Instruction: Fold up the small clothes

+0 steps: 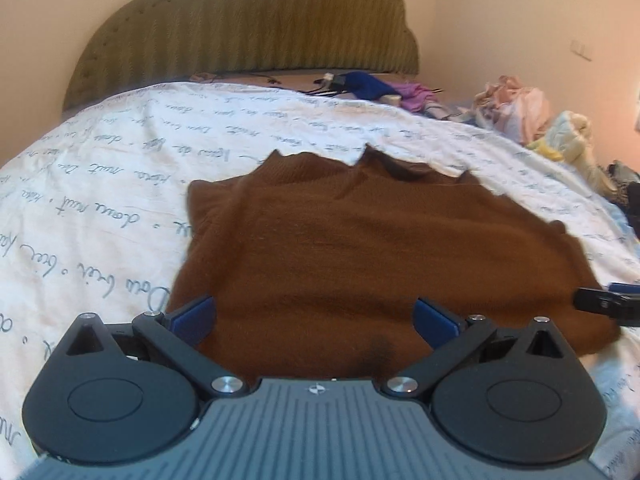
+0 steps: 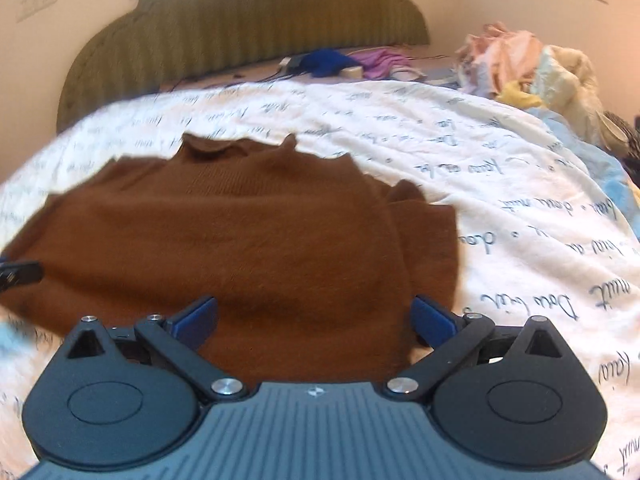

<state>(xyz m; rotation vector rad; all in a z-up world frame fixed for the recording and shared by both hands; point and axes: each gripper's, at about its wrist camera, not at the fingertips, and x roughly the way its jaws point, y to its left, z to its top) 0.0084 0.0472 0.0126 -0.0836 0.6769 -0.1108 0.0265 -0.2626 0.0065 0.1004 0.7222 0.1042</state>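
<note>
A brown knitted sweater [image 1: 340,248] lies spread on the white bedspread [image 1: 100,184], its collar toward the headboard. My left gripper [image 1: 316,318] is open, fingers wide, just above the sweater's near hem at its left part. The right gripper's tip [image 1: 600,302] shows at the right edge of the left wrist view. In the right wrist view the sweater [image 2: 240,240] lies with a sleeve folded at its right side [image 2: 428,236]. My right gripper [image 2: 316,318] is open and empty over the near hem. The left gripper's tip [image 2: 20,274] shows at the left edge.
A green padded headboard [image 1: 248,28] stands at the far end of the bed. Blue and purple clothes and cables [image 1: 372,86] lie near it. A pile of pale clothes [image 2: 532,72] sits at the bed's far right.
</note>
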